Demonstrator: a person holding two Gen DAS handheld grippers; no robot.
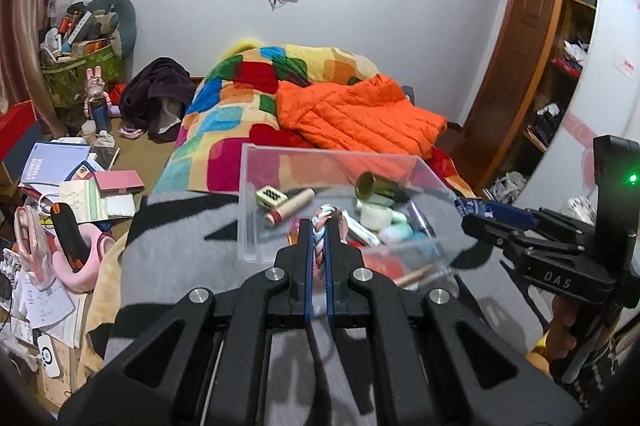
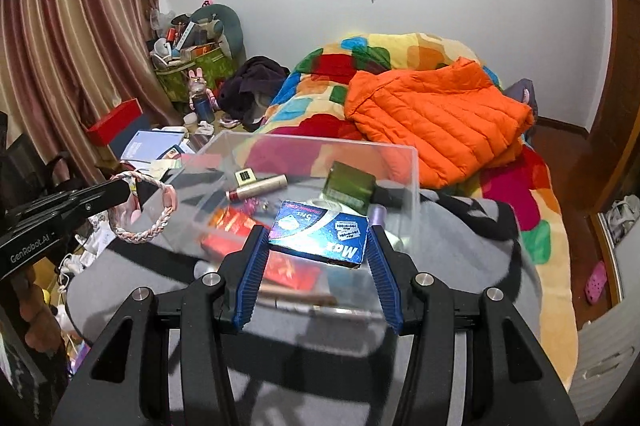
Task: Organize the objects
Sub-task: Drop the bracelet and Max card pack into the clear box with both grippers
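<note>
The clear bin (image 2: 320,149) held a green tin (image 2: 350,182) and a tube (image 2: 258,187). My left gripper (image 1: 319,226) clamped a braided band (image 2: 154,209); my right (image 2: 318,254) gripped a blue box (image 2: 320,236) over the bin's near edge.

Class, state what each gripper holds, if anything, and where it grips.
The left gripper pinches the braided bracelet across its band; the right gripper clamps the blue box by two opposite side edges.

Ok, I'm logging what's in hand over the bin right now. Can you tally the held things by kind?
Braided bracelet: 1, in the left gripper
Blue box: 1, in the right gripper
Total: 2
</note>
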